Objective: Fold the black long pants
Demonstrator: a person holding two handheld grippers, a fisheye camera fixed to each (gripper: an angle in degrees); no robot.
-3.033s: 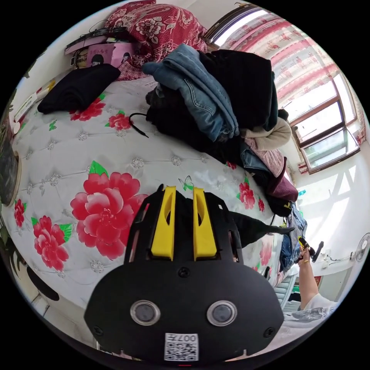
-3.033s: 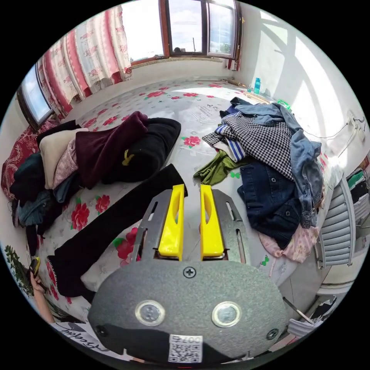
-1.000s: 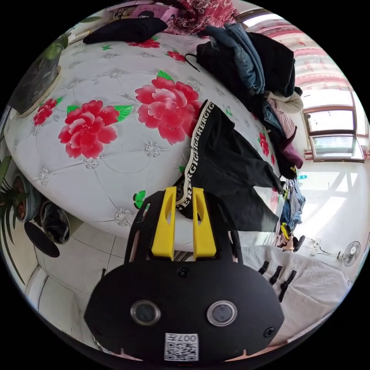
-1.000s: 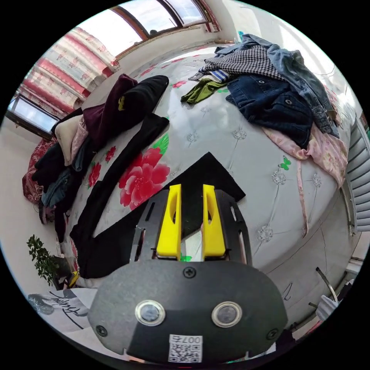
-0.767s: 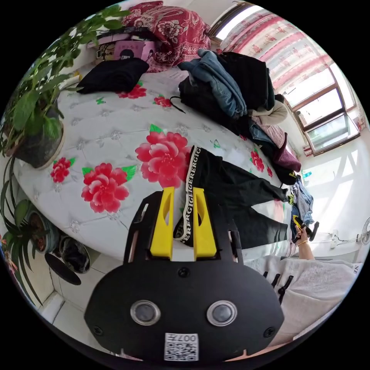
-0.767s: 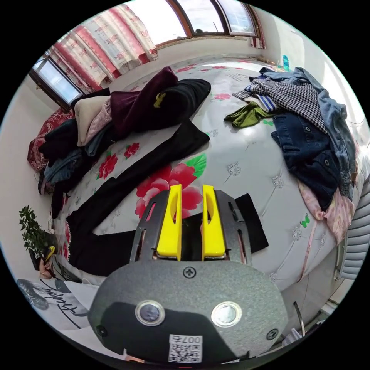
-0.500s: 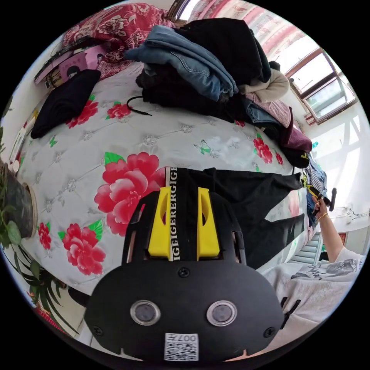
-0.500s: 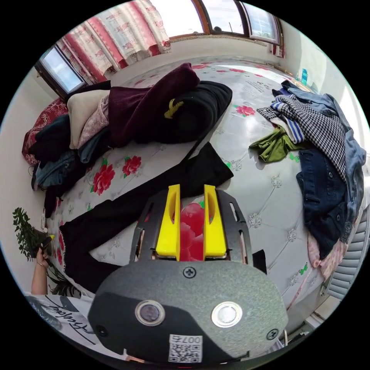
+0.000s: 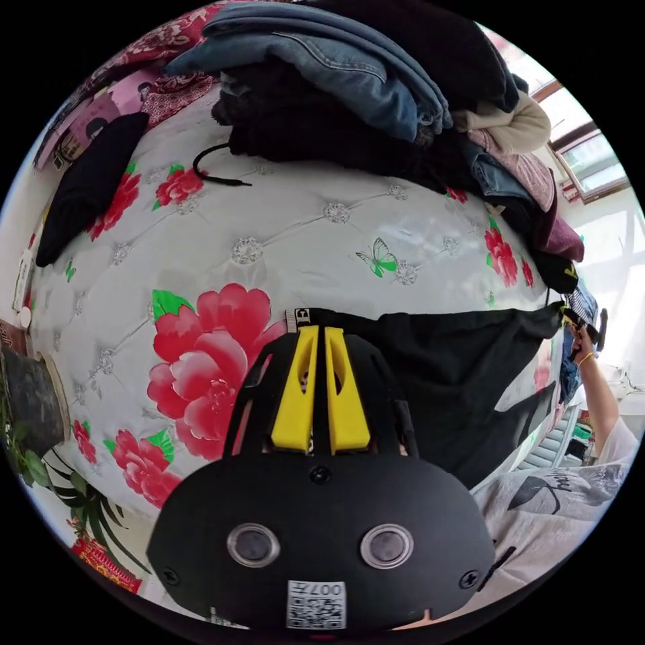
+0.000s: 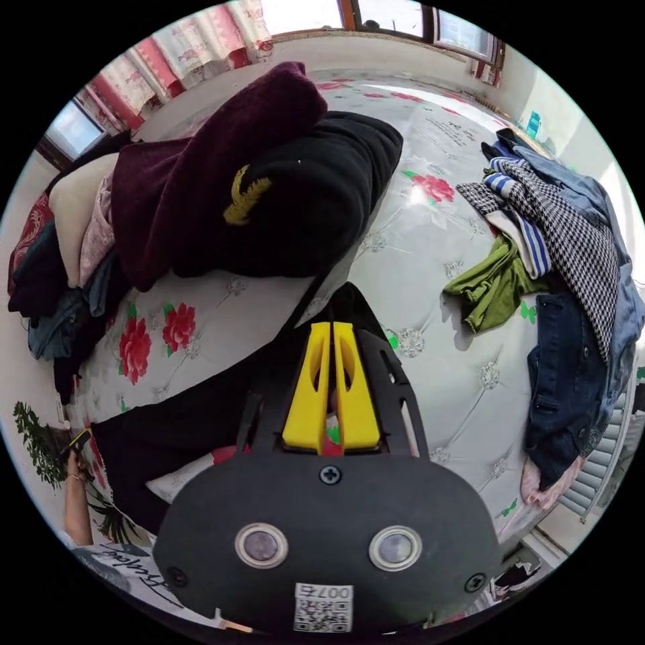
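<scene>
Left gripper view: black long pants [image 9: 457, 349] lie spread flat, lettered waistband [image 9: 295, 318] showing

Right gripper [image 10: 331, 329] pinched tight on the black pants [image 10: 201, 410], just below the stacked clothes pile [image 10: 222, 181] on the bed.
</scene>
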